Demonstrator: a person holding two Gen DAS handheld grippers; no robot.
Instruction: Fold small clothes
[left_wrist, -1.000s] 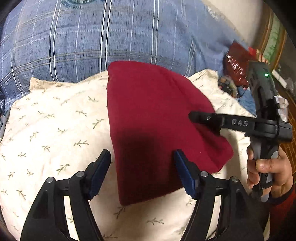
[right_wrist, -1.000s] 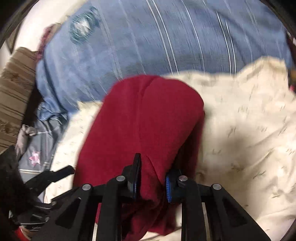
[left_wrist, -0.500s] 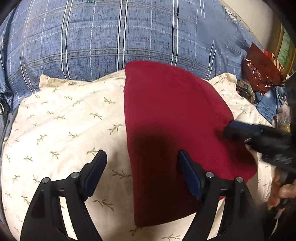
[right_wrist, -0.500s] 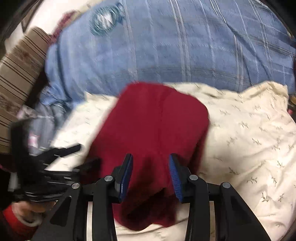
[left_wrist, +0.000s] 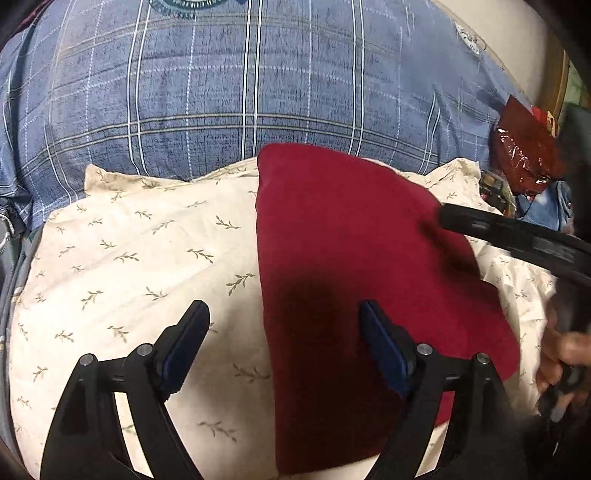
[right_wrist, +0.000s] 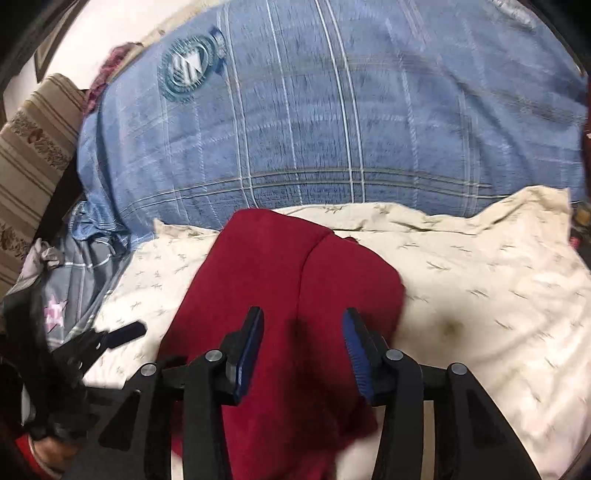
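A folded dark red garment (left_wrist: 354, 266) lies flat on a cream leaf-print pillow (left_wrist: 140, 258), centre-right in the left view. The left hand-held gripper (left_wrist: 284, 332) hovers wide, its jaws just opened further, gripping nothing. The right hand-held gripper (right_wrist: 303, 343) stands narrowly parted above the cloth, just released.

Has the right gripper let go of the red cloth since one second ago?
Yes. The right gripper has opened and lifted off the red cloth, which lies on the cream pillow.
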